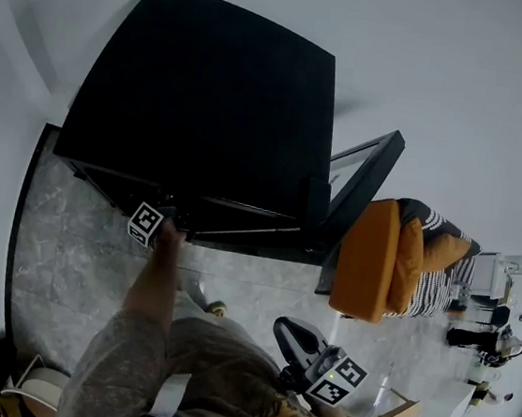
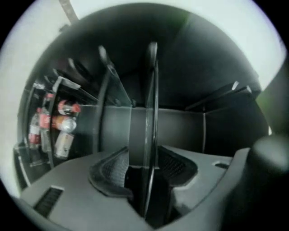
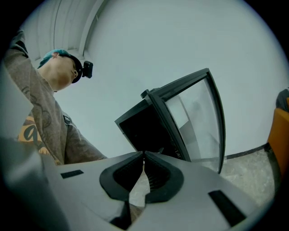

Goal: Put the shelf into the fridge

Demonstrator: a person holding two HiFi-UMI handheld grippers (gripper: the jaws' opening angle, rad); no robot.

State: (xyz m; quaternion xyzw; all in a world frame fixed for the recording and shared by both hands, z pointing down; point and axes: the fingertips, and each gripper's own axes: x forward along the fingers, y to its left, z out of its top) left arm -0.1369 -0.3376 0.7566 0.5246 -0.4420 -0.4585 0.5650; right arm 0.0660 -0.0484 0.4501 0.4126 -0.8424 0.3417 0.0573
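Shelf (image 2: 151, 113) between two fingers (image 2: 110, 171) (one fridge (image 1: 208, 102))

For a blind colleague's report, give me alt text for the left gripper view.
The left gripper has its jaws apart, a thin shelf edge-on between them, inside a dark fridge. Bottles show at far left.

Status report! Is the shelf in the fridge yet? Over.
Left gripper open, shelf edge between its jaws, inside fridge. Right gripper shut, empty. Nothing seen blocking.
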